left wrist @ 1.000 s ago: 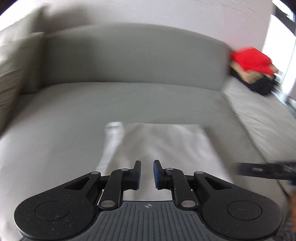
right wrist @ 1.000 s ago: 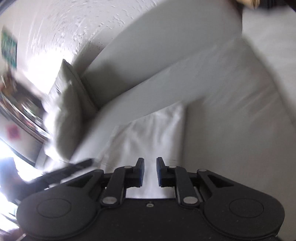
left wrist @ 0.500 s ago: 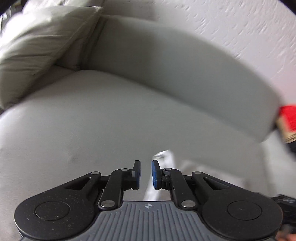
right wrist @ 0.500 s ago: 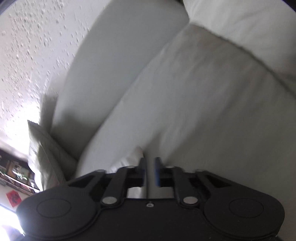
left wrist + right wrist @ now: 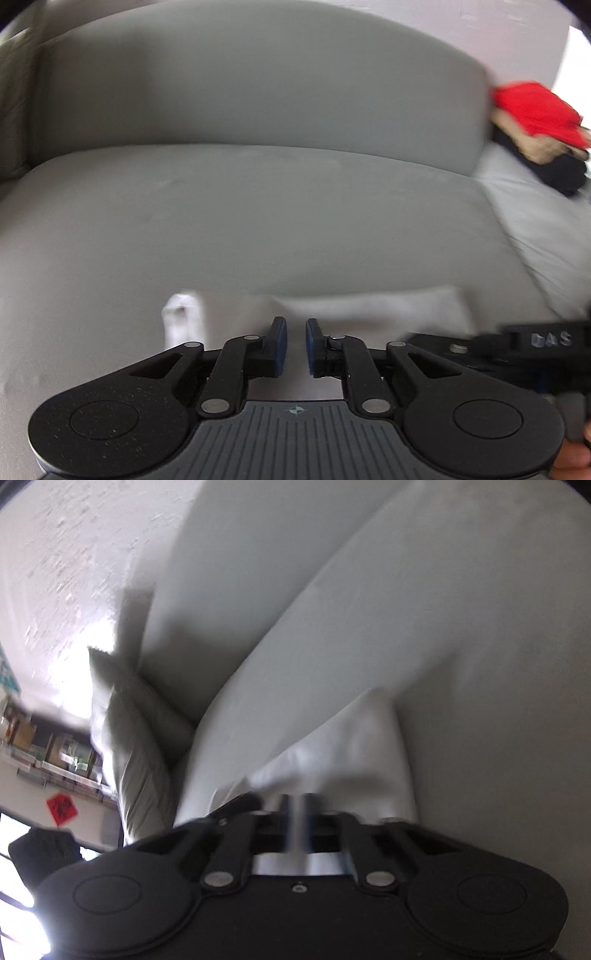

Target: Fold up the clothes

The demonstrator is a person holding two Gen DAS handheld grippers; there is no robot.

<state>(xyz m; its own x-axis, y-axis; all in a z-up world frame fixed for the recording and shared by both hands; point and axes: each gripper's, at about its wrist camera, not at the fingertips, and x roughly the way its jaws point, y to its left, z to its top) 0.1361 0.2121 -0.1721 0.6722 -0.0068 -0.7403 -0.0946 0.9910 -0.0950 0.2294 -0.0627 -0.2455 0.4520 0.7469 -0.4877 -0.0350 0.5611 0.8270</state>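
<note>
Pictured at lower centre on the grey sofa [image 5: 258, 206]: white garment [image 5: 354, 753] freshly pinched by the just-closed right hand-held gripper [image 5: 295, 812], left hand-held gripper [image 5: 295, 345] slightly spread over its edge, apparently ready for the next fold.

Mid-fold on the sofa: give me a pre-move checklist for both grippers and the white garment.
1. White garment lying on the sofa seat: ok.
2. Left gripper gripping cloth: not ok, a gap shows between its fingers.
3. Right gripper shut: ok; its fingers have just been closing.
4. Cloth caught in the right gripper: cannot tell, blurred.
5. Seat beyond the garment free for folding: ok.
6. Pile of clothes away from the garment: ok.
</note>
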